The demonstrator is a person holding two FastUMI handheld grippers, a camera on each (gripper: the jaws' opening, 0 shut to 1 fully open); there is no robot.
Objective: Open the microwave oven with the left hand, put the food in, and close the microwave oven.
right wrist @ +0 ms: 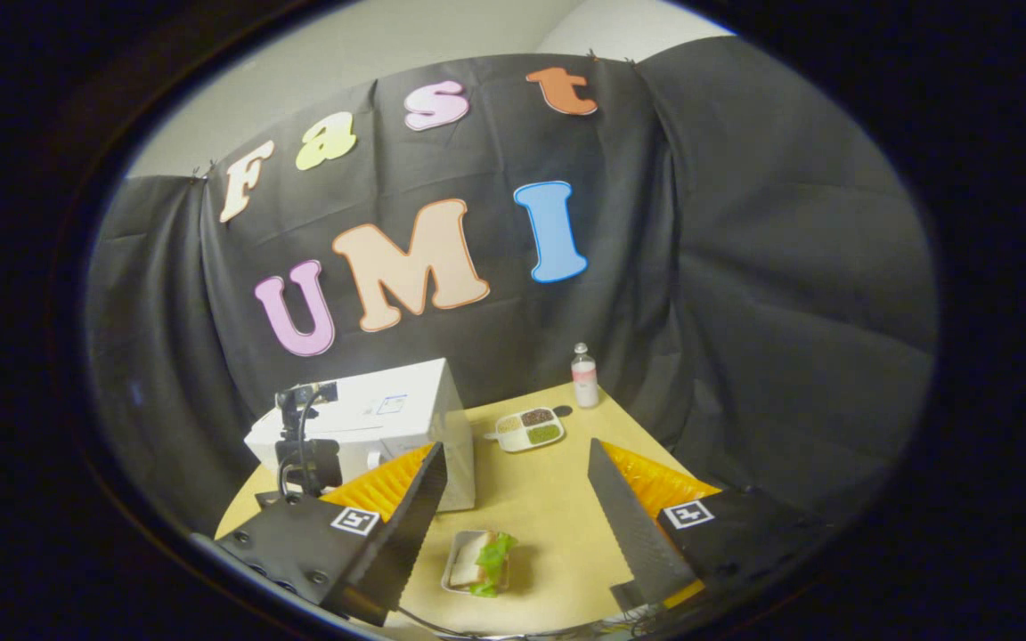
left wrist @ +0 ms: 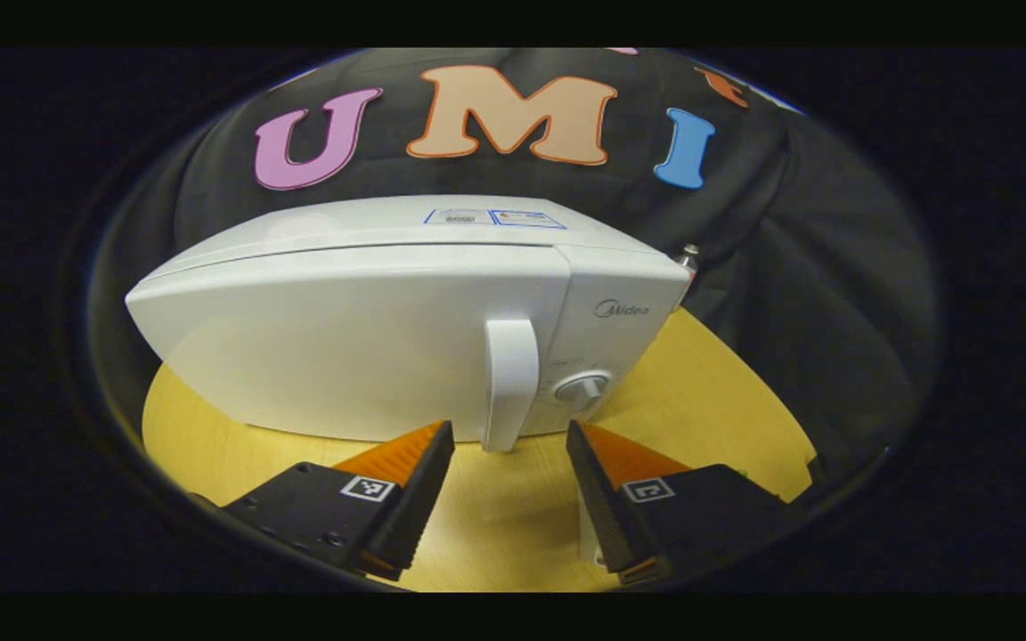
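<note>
White microwave (left wrist: 370, 329) shut; left gripper (left wrist: 510, 463) gapes before its handle (left wrist: 510, 383). Right gripper (right wrist: 513, 499) released; sandwich tray (right wrist: 480, 563) at six o'clock.

I see the white microwave oven (left wrist: 406, 320) standing upright on the wooden surface (left wrist: 513, 516), its door shut, with a vertical handle (left wrist: 510, 383) beside a round dial (left wrist: 582, 389). The food, a sandwich with green lettuce on a small tray (right wrist: 480, 561), lies flat just in front of the oven.
</note>
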